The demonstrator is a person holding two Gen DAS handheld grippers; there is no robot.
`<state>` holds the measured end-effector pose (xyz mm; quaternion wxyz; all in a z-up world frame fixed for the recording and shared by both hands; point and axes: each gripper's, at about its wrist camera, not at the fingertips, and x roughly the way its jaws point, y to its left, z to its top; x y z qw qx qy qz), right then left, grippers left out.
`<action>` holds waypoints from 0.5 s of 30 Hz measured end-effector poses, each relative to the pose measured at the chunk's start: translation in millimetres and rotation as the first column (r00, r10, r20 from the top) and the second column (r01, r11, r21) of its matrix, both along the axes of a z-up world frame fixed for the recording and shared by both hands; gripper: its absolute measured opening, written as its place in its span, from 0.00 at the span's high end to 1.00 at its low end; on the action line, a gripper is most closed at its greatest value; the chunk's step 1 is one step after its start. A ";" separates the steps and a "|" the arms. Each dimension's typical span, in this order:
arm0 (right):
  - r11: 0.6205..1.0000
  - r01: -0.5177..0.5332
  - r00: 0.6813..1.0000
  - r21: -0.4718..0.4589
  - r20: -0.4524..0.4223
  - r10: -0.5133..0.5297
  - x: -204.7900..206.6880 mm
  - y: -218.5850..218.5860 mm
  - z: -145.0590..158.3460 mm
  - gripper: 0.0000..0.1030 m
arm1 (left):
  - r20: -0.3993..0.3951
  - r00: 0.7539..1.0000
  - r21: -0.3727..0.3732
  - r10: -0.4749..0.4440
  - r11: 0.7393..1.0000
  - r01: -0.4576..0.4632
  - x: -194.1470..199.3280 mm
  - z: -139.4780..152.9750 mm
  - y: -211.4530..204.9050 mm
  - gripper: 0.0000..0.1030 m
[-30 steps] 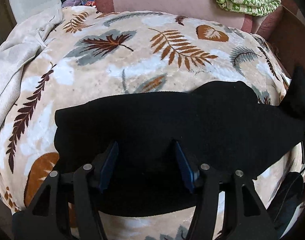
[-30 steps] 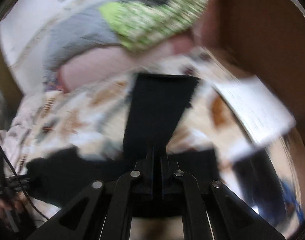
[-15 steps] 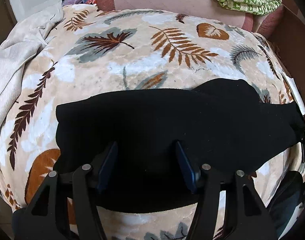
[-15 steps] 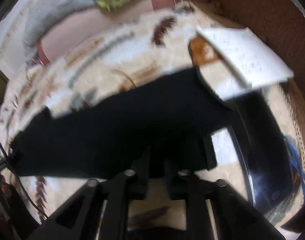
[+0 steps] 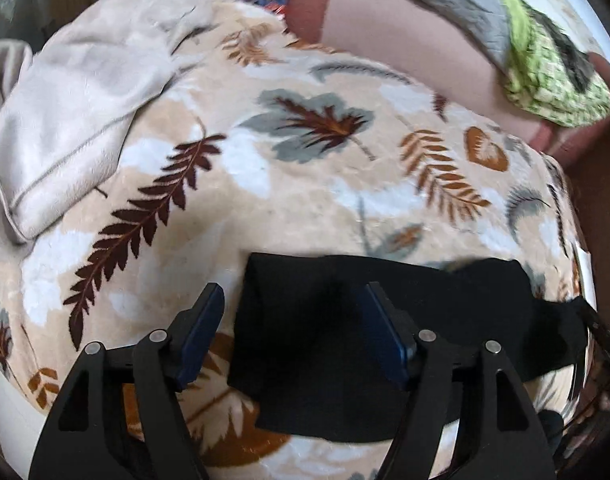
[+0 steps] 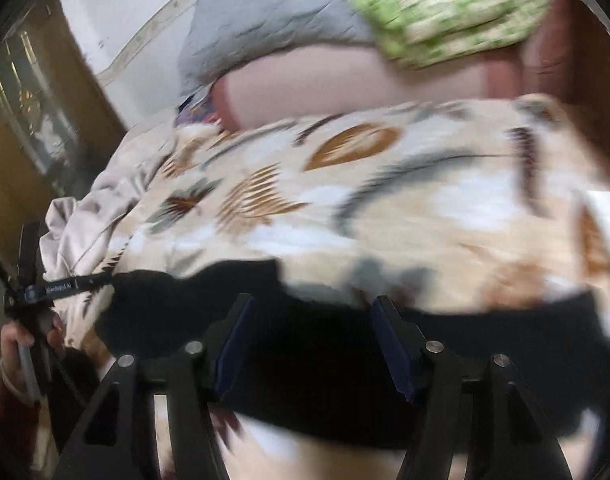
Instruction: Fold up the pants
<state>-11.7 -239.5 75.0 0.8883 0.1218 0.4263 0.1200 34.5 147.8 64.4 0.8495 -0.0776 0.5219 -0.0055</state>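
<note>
Left tongs: left gripper (image 5: 293,330) points steeply down over the near part of the bed, jaws opening and already well apart; its two blue pads (image 5: 201,336) press on nothing.
Between the left jaws: the left end of the pants (image 5: 345,344) lies under the gap, with the left pad over bare blanket and the right pad over black cloth.
Right tongs: right gripper (image 6: 311,342) also tilts down, jaws opening; its blue pads (image 6: 233,344) stand apart above the black cloth and do not pinch it.
Pants: black, lying flat in a long band across the near edge of the bed, running left to right in both views; the right wrist view is blurred, so their folds cannot be read.
Blanket: a cream blanket (image 5: 305,184) with brown and grey leaves covers the bed under the pants.
Left side: a pale beige cloth (image 5: 77,120) lies rumpled on the blanket, well apart from the pants.
Far side: a pink pillow (image 5: 405,52) sits along the head of the bed, with a grey quilt (image 6: 265,28) and a green patterned cloth (image 5: 545,76) on top of it.
Person: a hand (image 6: 25,344) grips the handle of the left tongs at the left edge of the right wrist view.
</note>
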 end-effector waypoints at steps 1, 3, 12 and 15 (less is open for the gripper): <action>1.000 -0.022 0.999 0.013 -0.031 0.023 18.8 12.9 -9.9 0.40 | -0.017 1.000 0.004 0.003 1.000 -0.003 3.6 -6.7 -0.4 0.31; 0.999 -0.051 0.994 0.015 -0.091 0.052 51.0 34.9 -30.0 0.40 | -0.052 0.999 0.005 -0.006 1.000 0.006 7.6 -20.5 -3.5 0.31; 0.996 -0.011 0.999 0.084 -0.035 0.013 64.6 36.7 -39.7 0.93 | -0.026 0.999 0.028 -0.042 0.999 0.043 3.6 -31.6 -10.9 0.46; 0.994 0.057 0.997 0.093 -0.064 -0.051 69.0 31.7 -53.1 0.94 | -0.025 0.999 0.056 -0.041 0.998 0.043 7.1 -37.8 -13.6 0.46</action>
